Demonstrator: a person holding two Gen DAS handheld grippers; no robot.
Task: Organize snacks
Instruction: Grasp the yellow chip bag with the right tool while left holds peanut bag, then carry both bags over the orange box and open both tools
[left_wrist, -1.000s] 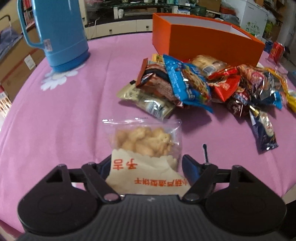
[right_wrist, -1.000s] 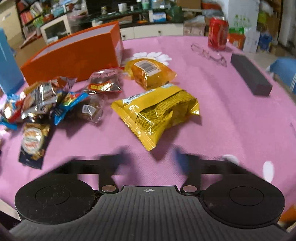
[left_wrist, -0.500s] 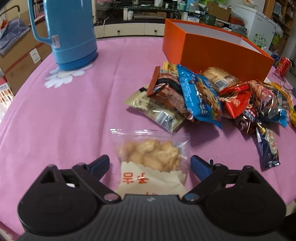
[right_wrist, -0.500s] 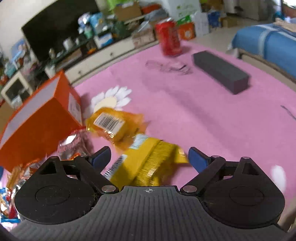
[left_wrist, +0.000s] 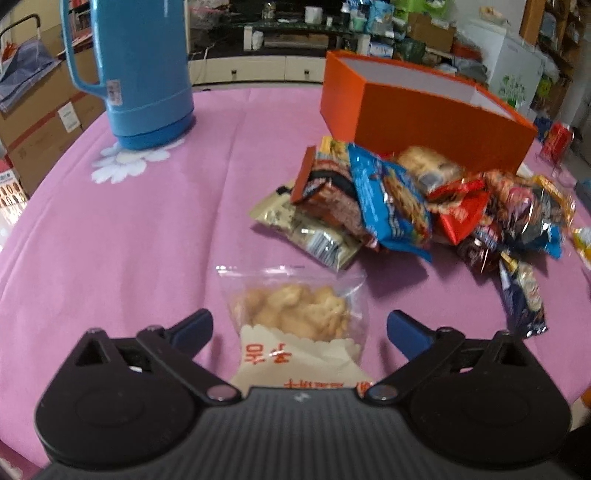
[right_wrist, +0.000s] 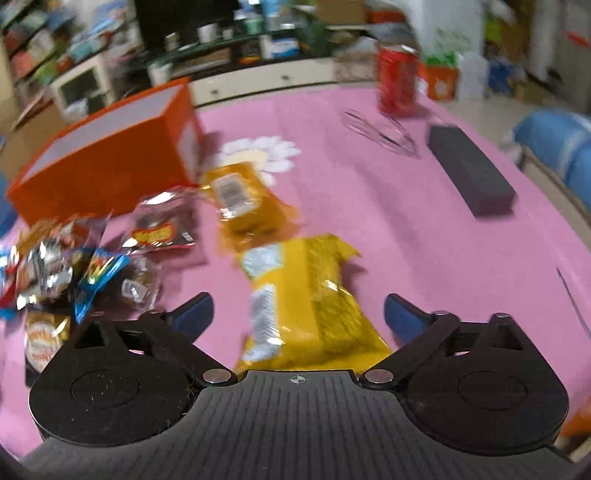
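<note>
Cracker bag (left_wrist: 295, 317) released; left fingers (left_wrist: 192, 330) just spread. Right fingers (right_wrist: 192, 314) widened, straddling yellow packet (right_wrist: 314, 302).

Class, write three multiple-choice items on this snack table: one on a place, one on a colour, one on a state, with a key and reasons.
1. Where does the cracker bag lie?
A. inside the orange box
B. on the pink cloth between the left tongs
C. under the flask

2. What colour is the flask?
A. blue
B. green
C. white

3. How do the right tongs stand?
A. shut on the yellow bag
B. shut on nothing
C. open, the yellow bag between them

Key: B, it lies flat on the cloth between the left tongs; A, its body is blue all over; C, pink cloth shows between each fingertip and the yellow bag.
</note>
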